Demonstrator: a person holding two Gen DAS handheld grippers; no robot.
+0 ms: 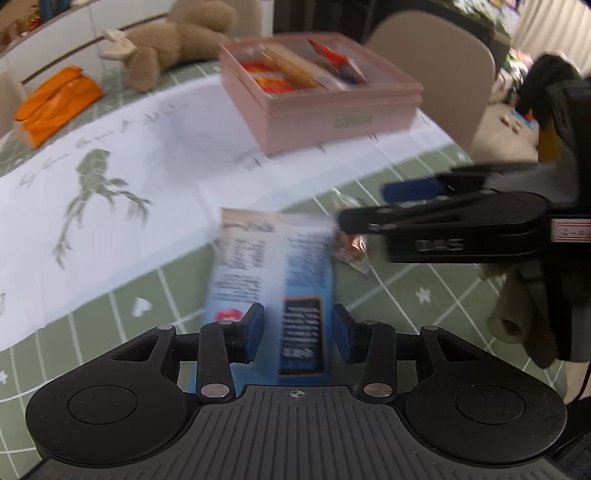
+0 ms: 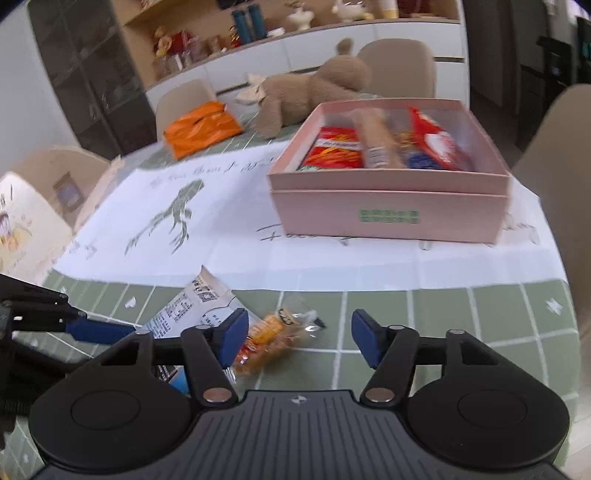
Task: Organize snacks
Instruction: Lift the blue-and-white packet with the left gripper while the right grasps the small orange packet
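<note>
Table: green checked cloth (image 2: 461, 314), white frog paper (image 2: 229, 236) | pink box (image 2: 388, 206) holds snacks | left gripper (image 1: 297, 334) grasps blue snack packet (image 1: 273, 266) | right gripper (image 2: 297, 338) released over small orange snack bag (image 2: 269, 332) | shelves (image 2: 295, 33) behind

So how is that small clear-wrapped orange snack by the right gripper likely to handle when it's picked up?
The clear-wrapped snack looks small and probably light. Its glossy film is crinkled with loose twisted ends, so it may slip or crumple between the pads. The right gripper stands open, wider than the snack, which lies flat on the tablecloth; it seems unlikely to roll.
</note>
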